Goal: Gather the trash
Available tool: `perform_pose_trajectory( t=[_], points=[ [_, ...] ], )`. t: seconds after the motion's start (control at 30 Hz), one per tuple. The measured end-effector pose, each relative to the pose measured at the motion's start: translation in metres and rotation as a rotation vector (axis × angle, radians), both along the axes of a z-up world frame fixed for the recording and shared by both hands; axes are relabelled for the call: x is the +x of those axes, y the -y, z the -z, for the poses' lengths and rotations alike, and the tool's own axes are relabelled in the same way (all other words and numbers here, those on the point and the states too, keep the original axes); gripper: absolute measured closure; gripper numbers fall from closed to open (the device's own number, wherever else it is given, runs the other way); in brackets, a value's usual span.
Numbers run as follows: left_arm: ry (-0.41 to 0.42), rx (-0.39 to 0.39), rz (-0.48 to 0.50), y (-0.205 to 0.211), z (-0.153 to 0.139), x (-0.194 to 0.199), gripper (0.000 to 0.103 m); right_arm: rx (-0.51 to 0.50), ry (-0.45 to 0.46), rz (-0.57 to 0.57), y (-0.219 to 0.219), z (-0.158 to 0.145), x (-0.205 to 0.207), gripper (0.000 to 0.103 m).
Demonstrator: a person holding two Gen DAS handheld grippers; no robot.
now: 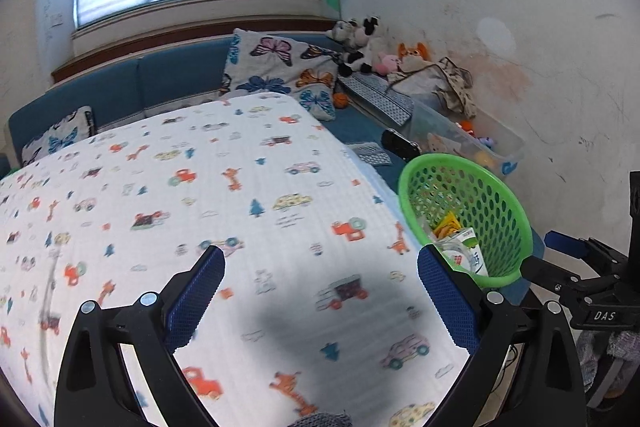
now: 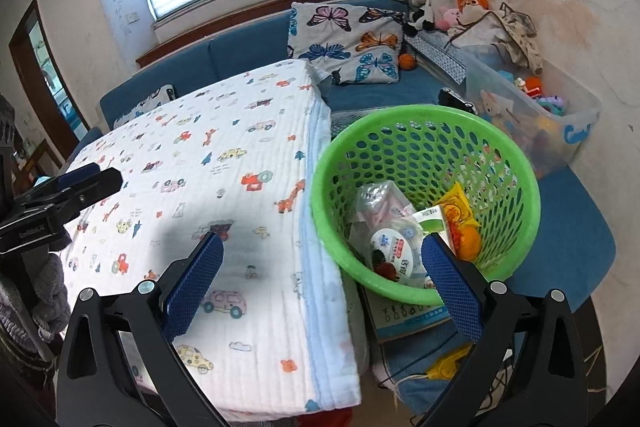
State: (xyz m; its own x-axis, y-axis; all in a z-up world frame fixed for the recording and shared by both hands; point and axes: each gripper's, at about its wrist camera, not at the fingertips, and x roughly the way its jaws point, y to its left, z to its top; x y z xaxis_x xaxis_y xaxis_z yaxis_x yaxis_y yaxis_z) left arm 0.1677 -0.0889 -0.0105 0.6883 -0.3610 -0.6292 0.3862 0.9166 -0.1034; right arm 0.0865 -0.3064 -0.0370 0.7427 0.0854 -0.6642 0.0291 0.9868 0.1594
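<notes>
Beside one printed blanket [image 2: 224, 163], one green basket [image 2: 424, 119] of wrappers [image 2: 396, 247]; two tools, left tool [image 1: 320, 291] and right tool [image 2: 322, 279], both spread, empty.

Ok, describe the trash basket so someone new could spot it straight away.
Start at the table under the cartoon-print blanket. Just off its right edge, on the blue seat, stands a round green basket. Unlike the clear toy bin behind it, it has perforated walls and holds wrappers.

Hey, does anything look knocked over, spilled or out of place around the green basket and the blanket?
Nothing stands out. The green basket sits upright beside the printed blanket, with the wrappers inside it, none spilled. No trash shows on the blanket.
</notes>
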Motion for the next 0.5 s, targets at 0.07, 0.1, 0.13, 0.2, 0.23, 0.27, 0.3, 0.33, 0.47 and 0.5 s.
perform_pose_trajectory(
  t=[0.07,0.1,0.13,0.2,0.23,0.27,0.3,0.33,0.47,0.5],
  points=[
    [0.008,-0.004,-0.015,-0.008,-0.002,-0.003,0.009,-0.008,0.009,0.0,-0.005,-0.001,-0.002,0.004],
    [0.012,-0.007,-0.022,-0.012,-0.003,-0.005,0.009,-0.012,0.012,-0.001,-0.008,-0.002,-0.002,0.004],
    [0.019,-0.007,-0.029,-0.016,-0.003,-0.008,0.009,-0.014,0.015,-0.001,-0.009,-0.002,-0.003,0.004],
    [0.039,0.006,-0.044,-0.02,-0.005,-0.013,0.009,-0.017,0.026,0.003,-0.012,-0.004,-0.006,0.004],
    [0.058,0.021,-0.056,-0.022,-0.005,-0.017,0.009,-0.02,0.034,0.005,-0.014,-0.004,-0.008,0.004],
    [0.069,0.028,-0.059,-0.024,-0.006,-0.021,0.009,-0.023,0.042,0.007,-0.015,-0.006,-0.01,0.004],
    [0.074,0.028,-0.06,-0.026,-0.006,-0.024,0.009,-0.028,0.051,0.009,-0.017,-0.007,-0.012,0.004],
    [0.078,0.027,-0.065,-0.029,-0.007,-0.027,0.009,-0.037,0.058,0.014,-0.02,-0.008,-0.014,0.004],
    [0.085,0.008,-0.092,-0.041,-0.007,-0.035,0.009,-0.056,0.072,0.025,-0.027,-0.011,-0.018,0.004],
    [0.084,-0.001,-0.101,-0.045,-0.007,-0.037,0.009,-0.059,0.074,0.027,-0.028,-0.012,-0.019,0.004]
  ],
)
